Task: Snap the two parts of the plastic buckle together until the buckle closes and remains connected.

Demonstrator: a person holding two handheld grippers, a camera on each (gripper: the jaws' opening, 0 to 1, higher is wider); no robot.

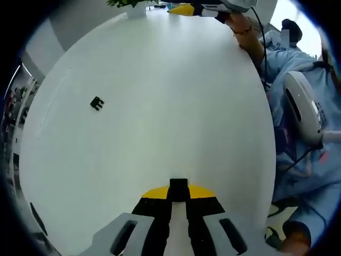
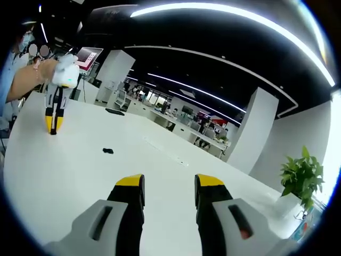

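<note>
black buckle part (image 1: 96,103), white table (image 1: 160,96), yellow-tipped claws.

We find no text, label, brand or number that we can read; the screen (image 2: 88,55) far behind the table is too blurred.

Wide white table (image 1: 160,106) mostly bare; open passage on all sides of small black buckle part (image 1: 96,103). Potted plant (image 2: 301,176) stands at far table edge. Person's forearm (image 1: 250,37) leans over one table edge.
</note>
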